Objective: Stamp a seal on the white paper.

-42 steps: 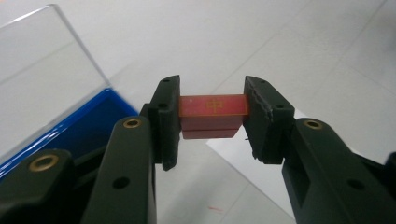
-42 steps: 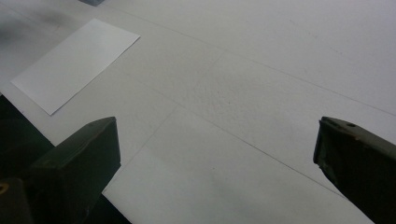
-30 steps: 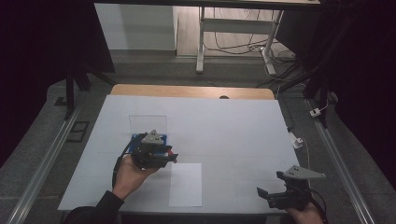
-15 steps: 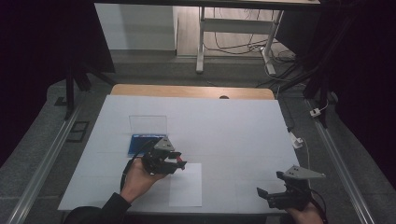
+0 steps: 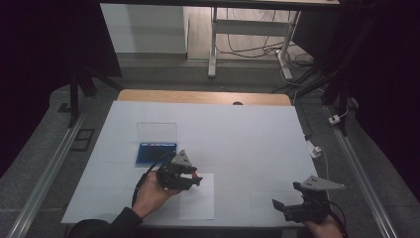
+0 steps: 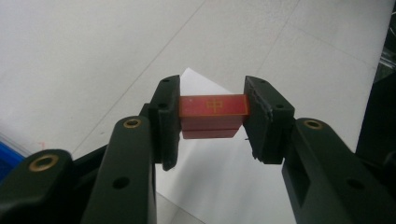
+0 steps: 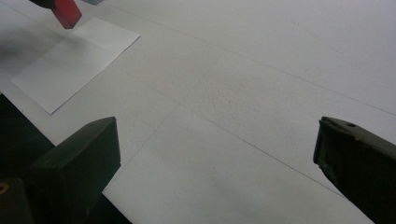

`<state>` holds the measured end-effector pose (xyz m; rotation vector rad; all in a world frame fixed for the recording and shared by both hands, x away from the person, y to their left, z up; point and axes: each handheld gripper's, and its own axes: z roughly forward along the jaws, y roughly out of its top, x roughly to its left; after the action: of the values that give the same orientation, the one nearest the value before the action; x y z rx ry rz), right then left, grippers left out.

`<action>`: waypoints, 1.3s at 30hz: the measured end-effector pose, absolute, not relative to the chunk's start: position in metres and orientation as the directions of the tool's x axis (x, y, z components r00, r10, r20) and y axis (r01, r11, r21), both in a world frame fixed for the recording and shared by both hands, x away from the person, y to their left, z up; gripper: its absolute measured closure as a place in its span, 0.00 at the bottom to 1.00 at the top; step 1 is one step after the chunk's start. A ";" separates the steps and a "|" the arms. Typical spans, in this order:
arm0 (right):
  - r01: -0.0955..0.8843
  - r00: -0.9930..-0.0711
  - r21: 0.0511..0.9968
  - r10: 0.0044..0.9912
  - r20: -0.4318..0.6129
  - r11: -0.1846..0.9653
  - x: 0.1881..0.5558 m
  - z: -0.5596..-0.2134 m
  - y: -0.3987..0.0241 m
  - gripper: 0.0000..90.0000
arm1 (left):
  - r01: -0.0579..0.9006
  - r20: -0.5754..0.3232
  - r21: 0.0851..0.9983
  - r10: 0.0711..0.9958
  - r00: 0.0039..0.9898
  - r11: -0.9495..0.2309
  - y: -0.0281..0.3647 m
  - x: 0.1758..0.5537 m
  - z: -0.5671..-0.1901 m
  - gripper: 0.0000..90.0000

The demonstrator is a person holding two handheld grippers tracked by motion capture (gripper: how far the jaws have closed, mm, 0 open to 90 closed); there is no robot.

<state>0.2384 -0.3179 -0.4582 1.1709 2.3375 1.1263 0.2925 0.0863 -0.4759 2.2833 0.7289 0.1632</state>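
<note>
In the high view, the left hand [image 5: 151, 191] is reaching in from the bottom edge, forearm angled up and to the right, wrist turned so the left gripper [image 5: 194, 177] is pointing rightward over the near part of the table [image 5: 247, 134]. Its tips are hanging above the top left corner of the paper [image 5: 198, 203], with a red block [image 5: 196, 174] showing between them. Behind the hand, a blue box [image 5: 154, 153] is lying with its clear lid [image 5: 157, 133] standing open. The right hand [image 5: 322, 229] is sitting low at the near right corner, holding the right gripper [image 5: 283, 204] level and pointing left.

In the left gripper view, the jaws are clamping the block [image 6: 212, 114] by its two ends, above the paper's [image 6: 210, 186] corner.

In the right gripper view, the jaws are standing wide apart with nothing between them, aimed across the table [image 7: 261, 84]; the block [image 7: 67, 12] is hanging over the paper's [image 7: 74, 60] far corner.
</note>
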 end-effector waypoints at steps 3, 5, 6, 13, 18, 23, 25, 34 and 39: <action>0.545 -0.626 0.756 0.776 0.079 0.362 0.238 -0.458 -0.318 0.01 | 0.455 -0.090 0.670 0.544 0.834 -0.587 0.084 0.292 -0.479 0.65; 0.545 -0.626 0.756 0.775 0.081 0.362 0.238 -0.458 -0.318 0.01 | 0.455 -0.090 0.665 0.541 0.836 -0.592 0.082 0.291 -0.481 0.65; 0.545 -0.627 0.756 0.775 0.081 0.362 0.238 -0.458 -0.318 0.01 | 0.455 -0.089 0.662 0.539 0.837 -0.596 0.082 0.291 -0.482 0.65; 0.545 -0.626 0.756 0.775 0.081 0.362 0.238 -0.458 -0.318 0.01 | 0.454 -0.089 0.644 0.528 0.844 -0.616 0.076 0.289 -0.489 0.65; 0.546 -0.625 0.756 0.776 0.080 0.362 0.238 -0.458 -0.318 0.01 | 0.454 -0.084 0.630 0.525 0.847 -0.630 0.073 0.288 -0.493 0.65; 0.545 -0.627 0.757 0.775 0.081 0.361 0.238 -0.458 -0.318 0.01 | 0.455 -0.079 0.621 0.526 0.847 -0.638 0.072 0.288 -0.496 0.65; 0.545 -0.626 0.757 0.775 0.080 0.362 0.238 -0.458 -0.318 0.01 | 0.455 -0.077 0.617 0.526 0.847 -0.642 0.071 0.289 -0.498 0.65; 0.544 -0.627 0.757 0.775 0.079 0.363 0.238 -0.458 -0.318 0.01 | 0.458 -0.071 0.609 0.530 0.845 -0.647 0.071 0.288 -0.501 0.65; 0.544 -0.628 0.756 0.774 0.079 0.364 0.238 -0.458 -0.318 0.01 | 0.458 -0.057 0.611 0.542 0.839 -0.645 0.069 0.285 -0.502 0.65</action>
<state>0.2382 -0.3178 -0.4581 1.1668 2.3385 1.1274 0.2847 0.0690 -0.5020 2.3804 0.7268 0.1730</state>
